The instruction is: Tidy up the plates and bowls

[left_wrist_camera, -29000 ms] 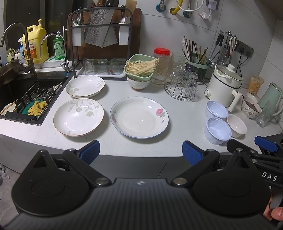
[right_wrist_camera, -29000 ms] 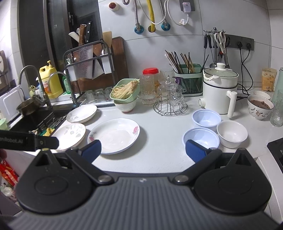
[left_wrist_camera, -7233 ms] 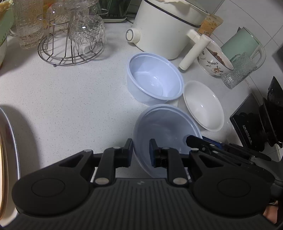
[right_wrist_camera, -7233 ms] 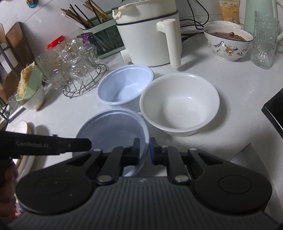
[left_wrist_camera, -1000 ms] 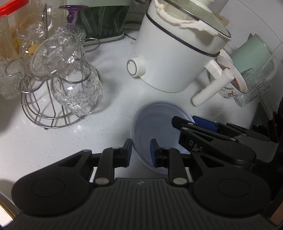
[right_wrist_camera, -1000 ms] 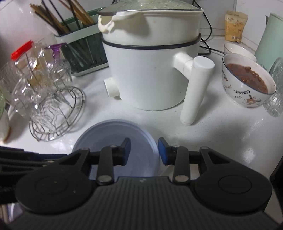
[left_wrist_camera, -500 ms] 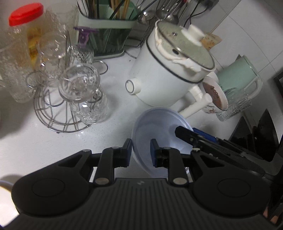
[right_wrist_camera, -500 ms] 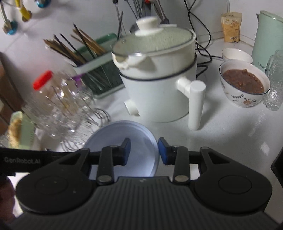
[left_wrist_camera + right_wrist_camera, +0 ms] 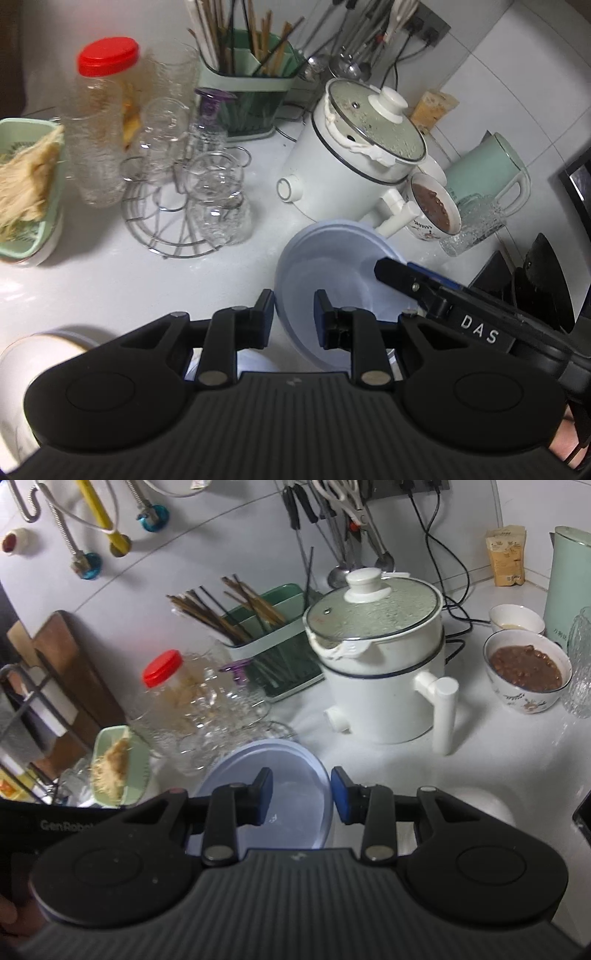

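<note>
1. Left wrist view: my left gripper (image 9: 293,306) is clamped on the near rim of the blue bowl (image 9: 332,266), jaws nearly together with the thin wall between them.
2. A second ago the bowl sat low, close in front of the white cooker (image 9: 347,173). It now hangs clear of the counter (image 9: 110,280), in front of and below the cooker's handle, and far more of the cooker's lid shows in both views.
3. My right gripper (image 9: 301,790) straddles the bowl's opposite rim, one finger inside and one outside, set wider than the left. I cannot tell whether its pads actually press on the wall.
4. Both my claws have come up together with the bowl between them, so I judge the pick-up done and the carry begun.
5. White bowl (image 9: 480,805) stands on the counter, in front of the cooker and to its handle side. My guess is that the blue bowl goes to a stacking spot next, which I cannot yet name.
</note>
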Demonstrator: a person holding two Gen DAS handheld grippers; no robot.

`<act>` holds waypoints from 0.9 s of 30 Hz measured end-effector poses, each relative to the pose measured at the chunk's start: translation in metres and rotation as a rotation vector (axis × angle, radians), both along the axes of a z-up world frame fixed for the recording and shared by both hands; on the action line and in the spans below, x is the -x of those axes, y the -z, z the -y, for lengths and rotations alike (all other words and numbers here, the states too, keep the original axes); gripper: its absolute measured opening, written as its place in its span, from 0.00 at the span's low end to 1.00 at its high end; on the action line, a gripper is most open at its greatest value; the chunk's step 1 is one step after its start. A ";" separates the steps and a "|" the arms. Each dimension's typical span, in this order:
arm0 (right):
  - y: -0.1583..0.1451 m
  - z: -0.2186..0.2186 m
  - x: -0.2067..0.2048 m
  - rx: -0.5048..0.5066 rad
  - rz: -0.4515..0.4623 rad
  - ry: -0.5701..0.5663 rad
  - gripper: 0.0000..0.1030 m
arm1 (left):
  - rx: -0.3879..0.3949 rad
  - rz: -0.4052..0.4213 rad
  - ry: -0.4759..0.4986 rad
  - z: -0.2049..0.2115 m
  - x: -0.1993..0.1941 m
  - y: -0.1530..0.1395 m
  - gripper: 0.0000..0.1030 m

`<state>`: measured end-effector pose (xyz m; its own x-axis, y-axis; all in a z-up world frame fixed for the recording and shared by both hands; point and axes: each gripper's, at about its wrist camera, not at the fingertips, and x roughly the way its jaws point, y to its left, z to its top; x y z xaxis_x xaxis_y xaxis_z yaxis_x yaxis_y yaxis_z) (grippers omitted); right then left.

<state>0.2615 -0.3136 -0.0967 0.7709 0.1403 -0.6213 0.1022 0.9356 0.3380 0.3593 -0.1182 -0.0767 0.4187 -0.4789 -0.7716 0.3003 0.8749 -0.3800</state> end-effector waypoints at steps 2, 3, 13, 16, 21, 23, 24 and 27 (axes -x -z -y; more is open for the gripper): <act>-0.002 -0.005 0.005 -0.004 -0.003 -0.018 0.36 | 0.020 -0.006 -0.018 -0.009 0.007 -0.002 0.25; -0.003 -0.007 0.007 -0.003 -0.003 -0.025 0.36 | 0.028 -0.013 -0.029 -0.014 0.011 -0.003 0.25; -0.006 -0.030 0.021 -0.014 -0.019 -0.067 0.36 | 0.033 0.009 -0.067 -0.043 0.032 -0.008 0.25; 0.002 -0.037 0.020 -0.014 -0.059 -0.080 0.36 | 0.027 -0.006 -0.085 -0.053 0.036 0.003 0.26; 0.022 -0.052 0.019 -0.013 -0.135 -0.103 0.36 | 0.024 -0.050 -0.121 -0.066 0.043 0.025 0.26; 0.029 -0.058 0.020 -0.008 -0.157 -0.116 0.36 | 0.007 -0.077 -0.131 -0.070 0.045 0.035 0.26; 0.033 -0.062 0.020 -0.002 -0.168 -0.120 0.36 | 0.001 -0.083 -0.132 -0.071 0.046 0.038 0.26; 0.043 -0.067 0.020 -0.005 -0.202 -0.126 0.37 | -0.024 -0.096 -0.137 -0.072 0.046 0.046 0.26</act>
<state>0.2417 -0.2466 -0.1393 0.6070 0.2313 -0.7603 0.0504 0.9436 0.3274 0.3130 -0.0465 -0.1226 0.4027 -0.4035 -0.8216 0.1413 0.9142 -0.3798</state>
